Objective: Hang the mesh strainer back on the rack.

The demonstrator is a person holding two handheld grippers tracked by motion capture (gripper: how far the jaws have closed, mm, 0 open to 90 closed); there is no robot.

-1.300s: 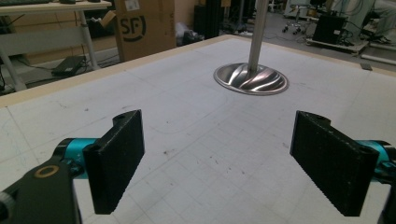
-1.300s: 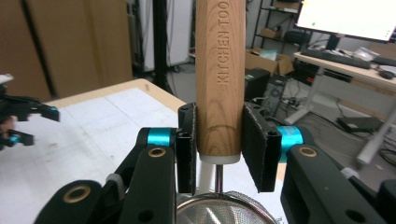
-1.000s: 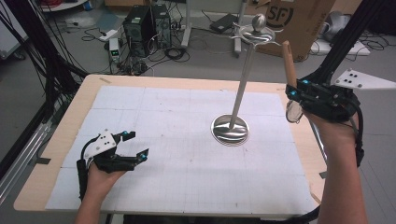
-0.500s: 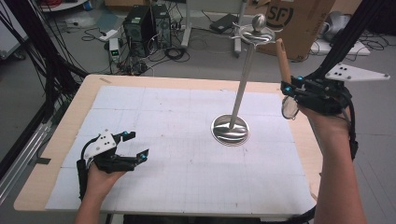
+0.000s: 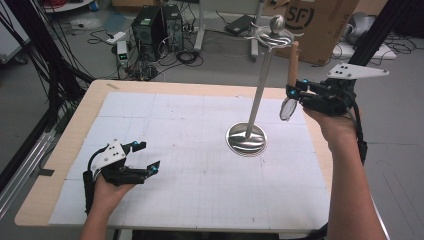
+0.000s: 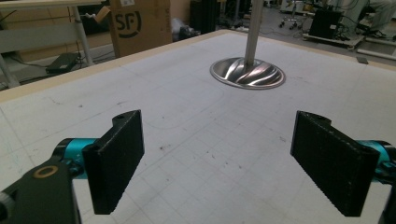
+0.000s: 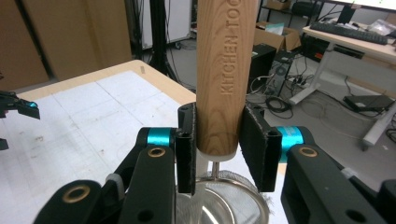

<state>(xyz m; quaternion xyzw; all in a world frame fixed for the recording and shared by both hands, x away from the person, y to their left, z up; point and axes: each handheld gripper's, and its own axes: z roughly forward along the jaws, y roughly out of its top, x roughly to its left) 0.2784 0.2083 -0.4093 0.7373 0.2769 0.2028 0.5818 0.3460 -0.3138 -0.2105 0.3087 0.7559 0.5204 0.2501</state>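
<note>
The strainer (image 5: 288, 107), a small mesh sieve with a wooden handle stamped "KITCHEN TOOL", is held upright in the air by the right tool (image 5: 296, 95), handle up and mesh bowl hanging below. The jaws are clamped on the handle's lower end. It hangs over the surface's (image 5: 200, 200) far right edge, just beside the metal stand (image 5: 246, 139). The left tool (image 5: 142, 157) rests low at the near left, jaws wide apart and empty.

A cardboard box (image 5: 320, 20) and computer towers (image 5: 160, 22) stand beyond the table (image 5: 60, 165).
</note>
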